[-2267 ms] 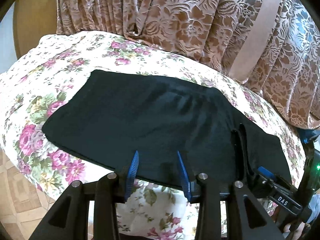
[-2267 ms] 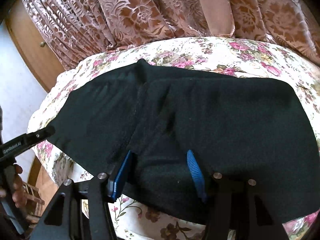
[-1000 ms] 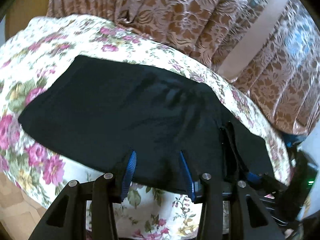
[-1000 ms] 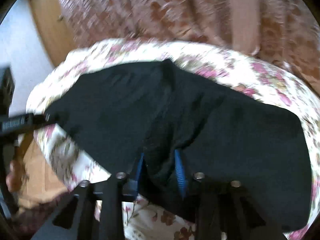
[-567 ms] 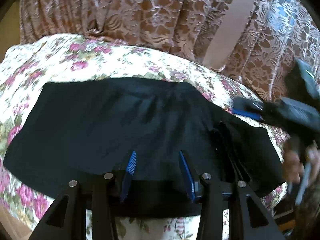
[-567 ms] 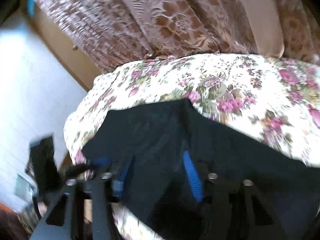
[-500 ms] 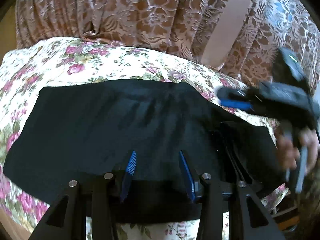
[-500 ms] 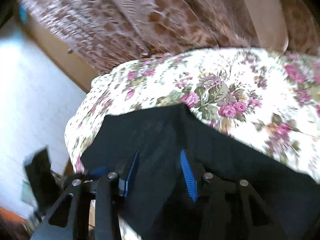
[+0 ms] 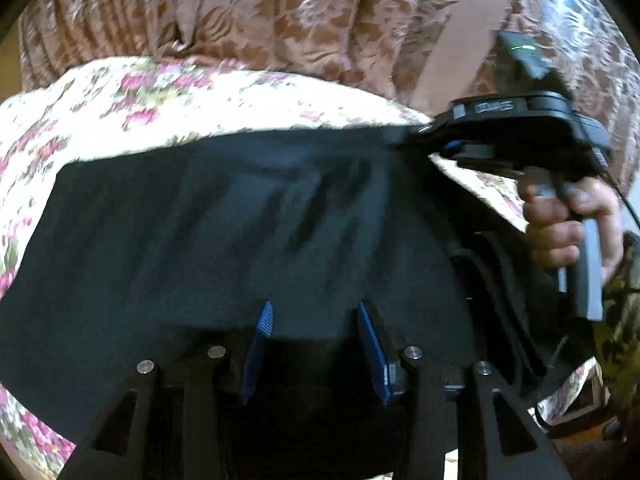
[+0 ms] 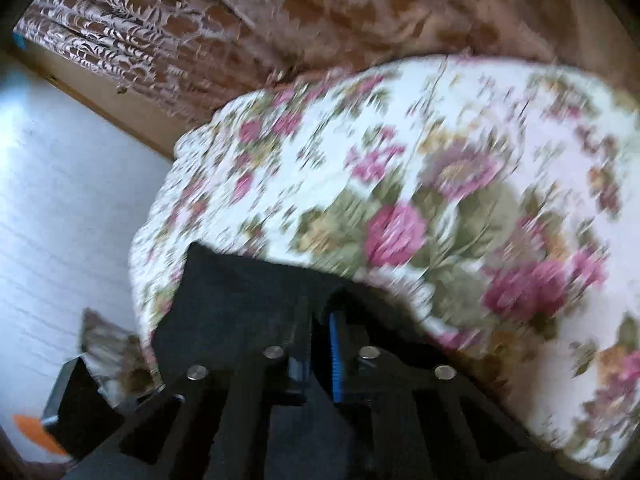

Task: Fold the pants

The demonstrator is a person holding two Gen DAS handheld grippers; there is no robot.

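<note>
Black pants (image 9: 224, 224) lie spread flat on a floral bedspread (image 9: 160, 96). My left gripper (image 9: 315, 312) hovers over their near edge, jaws open, the blue pads on either side of the cloth without pressing it. At the upper right of the left wrist view my right gripper (image 9: 406, 140), held by a hand (image 9: 560, 216), pinches the far edge of the pants. The blurred right wrist view shows the right gripper (image 10: 320, 332) shut on a black fold of the pants (image 10: 240, 288), which rises between its fingers.
Brown patterned curtains (image 9: 280, 20) hang behind the bed. In the right wrist view the bedspread (image 10: 440, 160) ends at the left, with a white wall (image 10: 60, 200) and a wooden panel (image 10: 100, 80) beyond it. A thick black waistband fold (image 9: 504, 292) lies at the right.
My right gripper swept across the pants to their far edge and closed on the cloth. The left gripper shifted slightly along the near edge and stays open.
</note>
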